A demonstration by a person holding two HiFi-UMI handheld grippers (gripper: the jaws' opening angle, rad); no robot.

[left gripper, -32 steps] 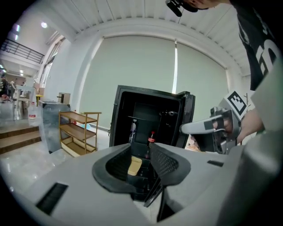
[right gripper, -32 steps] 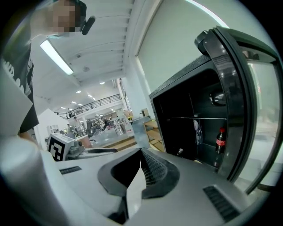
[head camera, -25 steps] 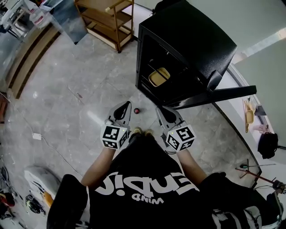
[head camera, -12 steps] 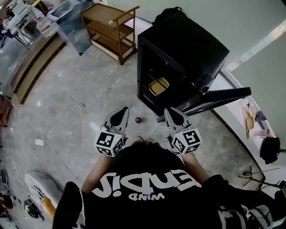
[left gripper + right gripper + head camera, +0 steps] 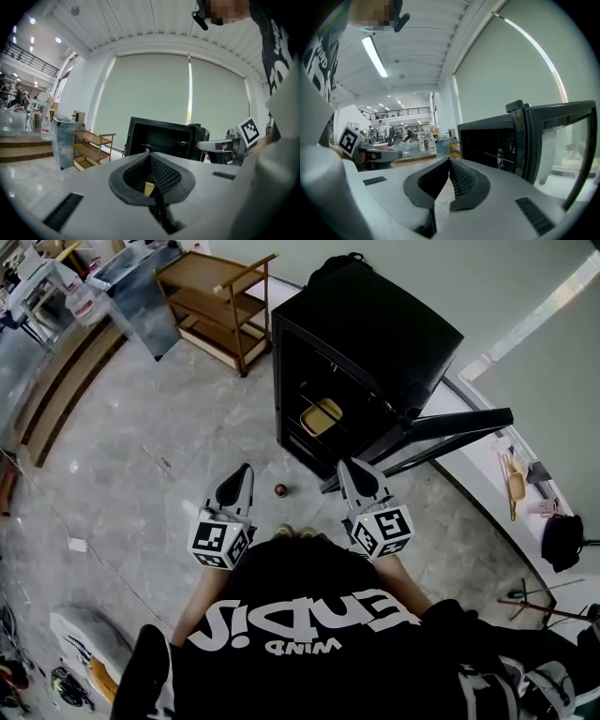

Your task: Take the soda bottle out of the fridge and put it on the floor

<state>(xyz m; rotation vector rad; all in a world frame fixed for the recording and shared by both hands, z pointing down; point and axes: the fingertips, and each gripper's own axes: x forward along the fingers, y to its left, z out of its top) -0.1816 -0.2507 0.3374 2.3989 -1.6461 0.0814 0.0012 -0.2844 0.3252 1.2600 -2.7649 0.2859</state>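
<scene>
Black fridge [image 5: 375,334] far right, door [image 5: 450,427] hanging open, only yellowish tub [image 5: 321,415] visible on shelf. Small red-capped thing on floor [image 5: 169,427] between your grippers, near your feet, looks like soda bottle [image 5: 280,489], so placing seems done. Left gripper [image 5: 244,470] clenched, nothing in it. Right gripper [image 5: 346,467] same, clamped and empty. Tip: back away straight and mind your toes, bottle's an easy kick-over.

We see a glossy, marbled stone-like floor [image 5: 141,446], a black fridge [image 5: 384,320] with a smooth, faintly shiny shell, and a bare wooden shelf [image 5: 202,275].
</scene>
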